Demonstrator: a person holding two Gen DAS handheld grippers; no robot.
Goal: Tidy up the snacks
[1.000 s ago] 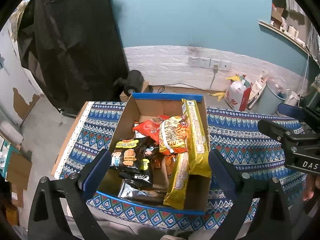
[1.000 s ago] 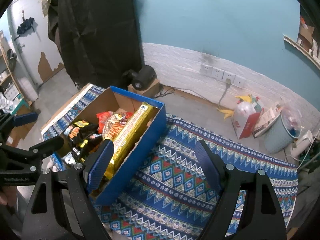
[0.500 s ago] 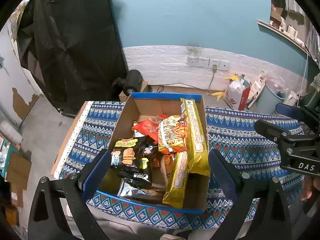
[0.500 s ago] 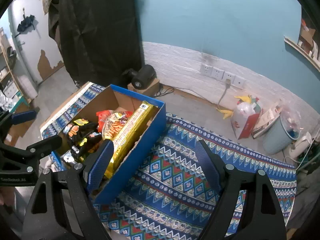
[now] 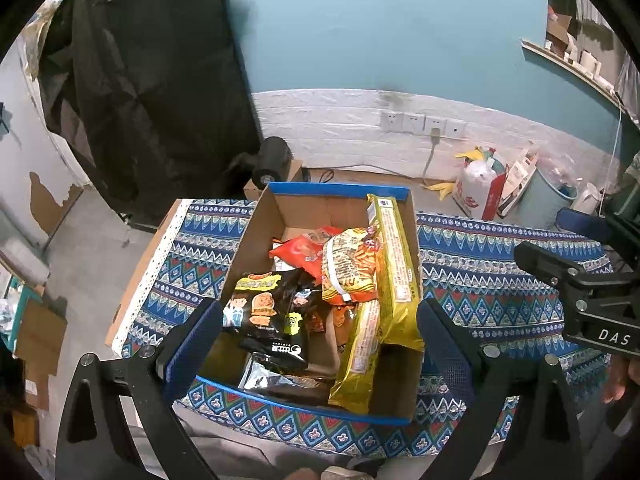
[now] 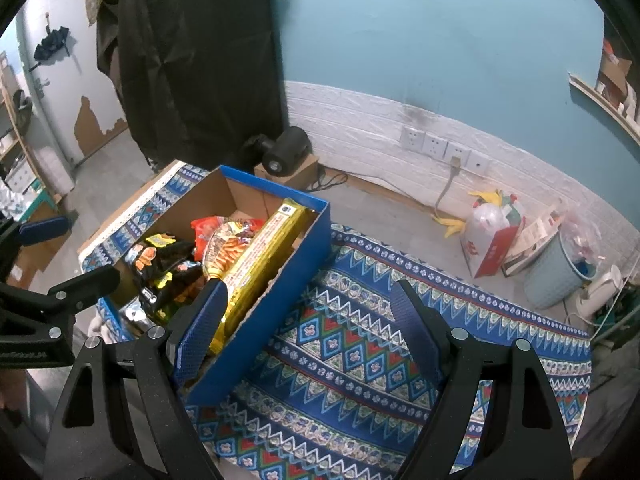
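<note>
While both grippers hang spread wide and empty, the left gripper (image 5: 320,336) frames the blue-edged box (image 5: 340,190), its near rim just below the pads. Snack packs (image 5: 348,272) crowd inside: long yellow one along the right wall, black ones left. Bare patterned cloth (image 6: 360,344) fills the right gripper's (image 6: 308,316) gap.

One box (image 5: 338,190), two long yellow packs (image 5: 394,256), one red bag (image 5: 298,252), two tools (image 5: 320,344).
</note>
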